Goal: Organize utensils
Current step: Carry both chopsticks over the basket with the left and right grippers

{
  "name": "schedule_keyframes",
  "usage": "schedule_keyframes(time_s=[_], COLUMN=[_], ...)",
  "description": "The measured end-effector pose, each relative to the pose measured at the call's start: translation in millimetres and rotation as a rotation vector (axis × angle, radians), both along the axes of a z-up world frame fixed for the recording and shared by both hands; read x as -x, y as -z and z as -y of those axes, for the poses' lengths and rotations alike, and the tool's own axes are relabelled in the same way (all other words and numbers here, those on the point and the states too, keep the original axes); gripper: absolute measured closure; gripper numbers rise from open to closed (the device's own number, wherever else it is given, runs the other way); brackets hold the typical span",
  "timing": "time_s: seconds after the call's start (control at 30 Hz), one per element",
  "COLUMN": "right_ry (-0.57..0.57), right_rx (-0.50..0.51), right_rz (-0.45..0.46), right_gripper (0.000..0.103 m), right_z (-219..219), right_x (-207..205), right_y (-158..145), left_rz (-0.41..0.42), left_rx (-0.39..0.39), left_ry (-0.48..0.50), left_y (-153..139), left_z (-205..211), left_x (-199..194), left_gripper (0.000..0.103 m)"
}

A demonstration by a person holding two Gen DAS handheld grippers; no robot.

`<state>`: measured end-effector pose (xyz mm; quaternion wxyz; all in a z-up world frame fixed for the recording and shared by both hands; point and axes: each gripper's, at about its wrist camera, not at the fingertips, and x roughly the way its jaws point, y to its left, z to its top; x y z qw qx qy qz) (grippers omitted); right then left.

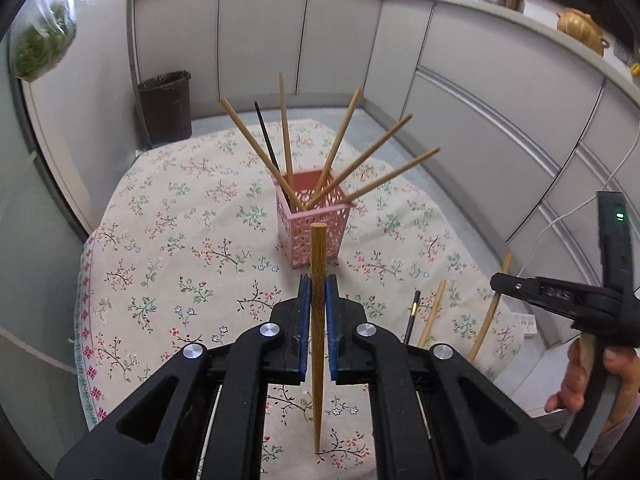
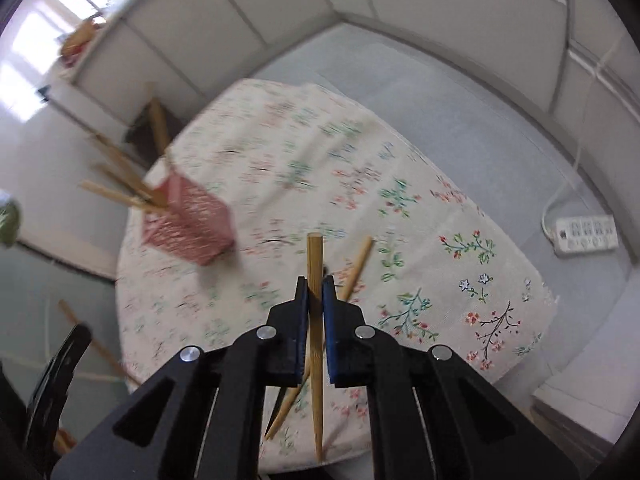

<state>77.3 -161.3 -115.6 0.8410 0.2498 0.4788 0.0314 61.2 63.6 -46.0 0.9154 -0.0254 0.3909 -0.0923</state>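
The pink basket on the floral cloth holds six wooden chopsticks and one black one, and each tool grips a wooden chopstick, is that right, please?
Not quite: the pink basket holds five wooden chopsticks, not six, plus the black one, as the left wrist view shows. The left tool and right tool do each grip a wooden chopstick.

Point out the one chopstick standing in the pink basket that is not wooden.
It is the thin black chopstick, leaning left of centre in the pink basket. The other five standing there are light brown wood; this one is dark and slimmer.
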Motion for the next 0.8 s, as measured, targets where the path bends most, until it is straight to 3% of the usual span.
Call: schedule_keyframes(time_s=[0.13,0.33,0.57,0.8], right_ry=[-0.094,-0.167,-0.183,-0.159], right_rx=[0.054,0.066,0.002,-0.021], right_rz=[0.155,0.256,0.354,0.434], right_gripper=[0.096,0.095,0.095,0.095], right_z=[-16.8,-27.0,-23.3,-18.1], right_x=[29.5,44.5,28.9,5.4], right_y=[-47.4,-101.2,-172.2,-207.1], left_rz=[0.069,0.189,0.325,0.345], left_rx=[0.017,0.057,0.040,0.029], left_ry=[-0.013,-0.022,-0.047,-0.082], left_y=[-26.1,-83.1,-151.4,-159.8], left_z=[-2.5,-2.6,-0.6,1.6], left_x=[13.7,16.4,-20.7,-63.8], left_gripper=[0.096,0.096,0.096,0.096])
